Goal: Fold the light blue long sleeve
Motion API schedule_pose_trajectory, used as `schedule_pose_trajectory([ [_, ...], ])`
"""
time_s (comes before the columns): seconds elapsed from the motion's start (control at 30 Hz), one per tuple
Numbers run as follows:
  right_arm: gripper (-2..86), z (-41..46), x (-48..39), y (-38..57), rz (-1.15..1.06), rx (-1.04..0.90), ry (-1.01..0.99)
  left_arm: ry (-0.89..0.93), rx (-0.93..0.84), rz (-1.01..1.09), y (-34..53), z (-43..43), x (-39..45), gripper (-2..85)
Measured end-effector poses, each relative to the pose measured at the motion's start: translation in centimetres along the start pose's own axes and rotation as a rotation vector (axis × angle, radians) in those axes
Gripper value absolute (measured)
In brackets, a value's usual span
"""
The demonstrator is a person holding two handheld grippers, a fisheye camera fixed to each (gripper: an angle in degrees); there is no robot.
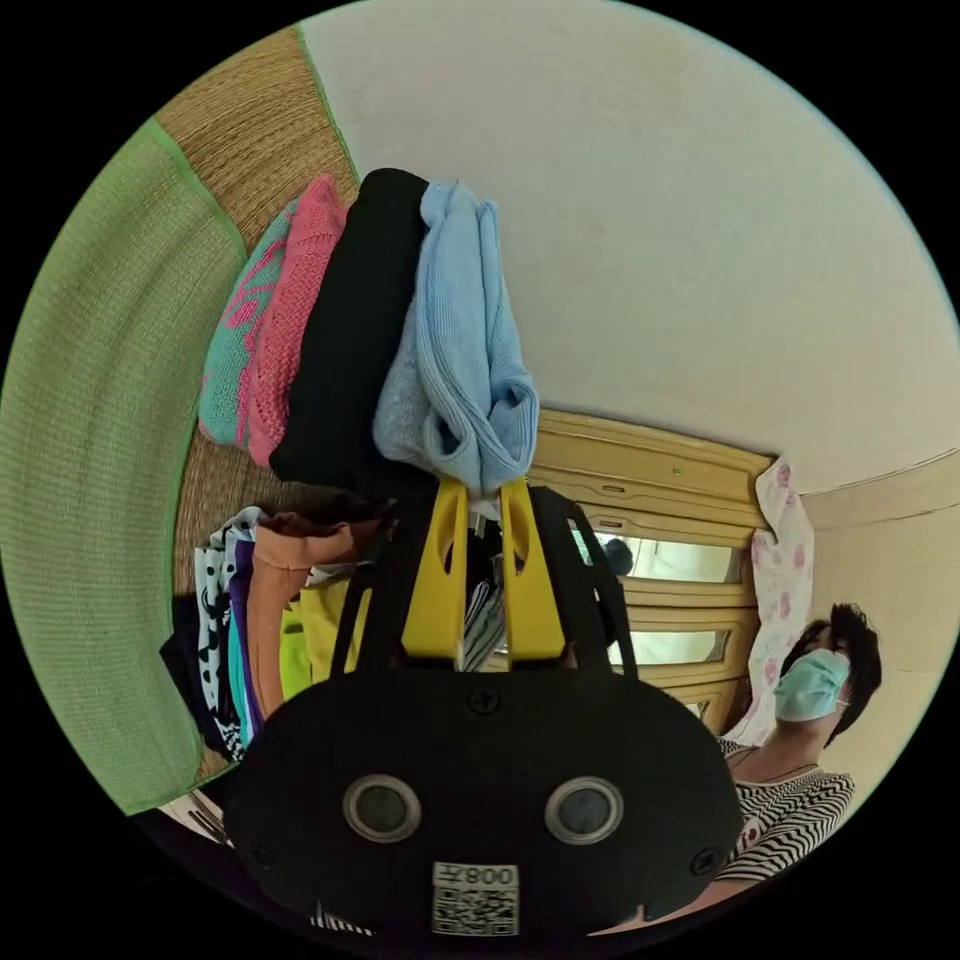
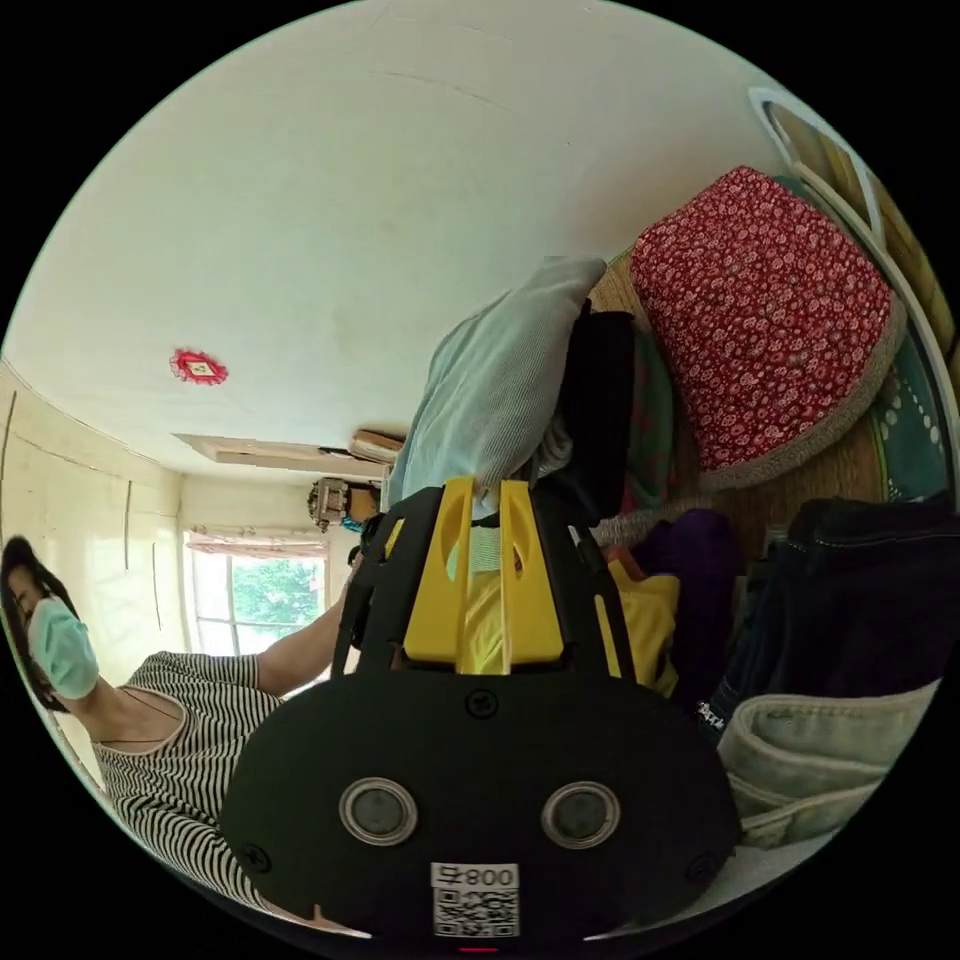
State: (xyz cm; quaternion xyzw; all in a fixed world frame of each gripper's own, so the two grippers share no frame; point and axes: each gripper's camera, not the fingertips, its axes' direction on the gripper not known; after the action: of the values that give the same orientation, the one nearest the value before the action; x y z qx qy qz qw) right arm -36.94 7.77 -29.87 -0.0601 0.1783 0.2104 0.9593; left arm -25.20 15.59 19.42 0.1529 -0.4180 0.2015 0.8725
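Surface: green-edged woven straw mat (image 1: pixel 100 450), clothes lying on it.
Room: cream wall (image 1: pixel 700 250); wooden wardrobe with mirror panels (image 1: pixel 660 500); window (image 2: pixel 255 605).
Stack: folded pink-and-teal knit (image 1: pixel 265 330), folded black garment (image 1: pixel 350 330), folded light blue knit long sleeve (image 1: pixel 465 340) side by side.
Left gripper (image 1: pixel 484 490): yellow jaws nearly together, tips pinching the long sleeve's edge.
Right gripper (image 2: pixel 487 492): tips against the long sleeve; grip cannot be told.
Cushion: red floral pillow (image 2: pixel 765 320) beyond the stack.
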Motion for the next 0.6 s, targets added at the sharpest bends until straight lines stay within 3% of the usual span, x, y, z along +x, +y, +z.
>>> schedule_pose_trajectory([
  [0.3, 0.2, -4.6, -9.6, 0.2, -0.231, 0.199, 0.254, -0.106, 0.001, 0.245, 0.9, 1.4, 10.1, 1.0],
  [0.4, 0.1, -1.2, -11.1, -1.2, -0.299, 0.069, 0.37, -0.225, -0.078, 0.338, -1.2, 5.0, 12.4, 0.4],
  [0.5, 0.2, 2.6, -10.3, -1.9, -0.285, -0.087, 0.504, -0.312, -0.175, 0.297, -3.4, 9.1, 11.6, 0.2],
  [0.6, 0.3, 1.4, -10.9, -1.5, -0.277, -0.051, 0.497, -0.388, -0.251, 0.244, -3.9, 11.3, 10.1, 0.2],
])
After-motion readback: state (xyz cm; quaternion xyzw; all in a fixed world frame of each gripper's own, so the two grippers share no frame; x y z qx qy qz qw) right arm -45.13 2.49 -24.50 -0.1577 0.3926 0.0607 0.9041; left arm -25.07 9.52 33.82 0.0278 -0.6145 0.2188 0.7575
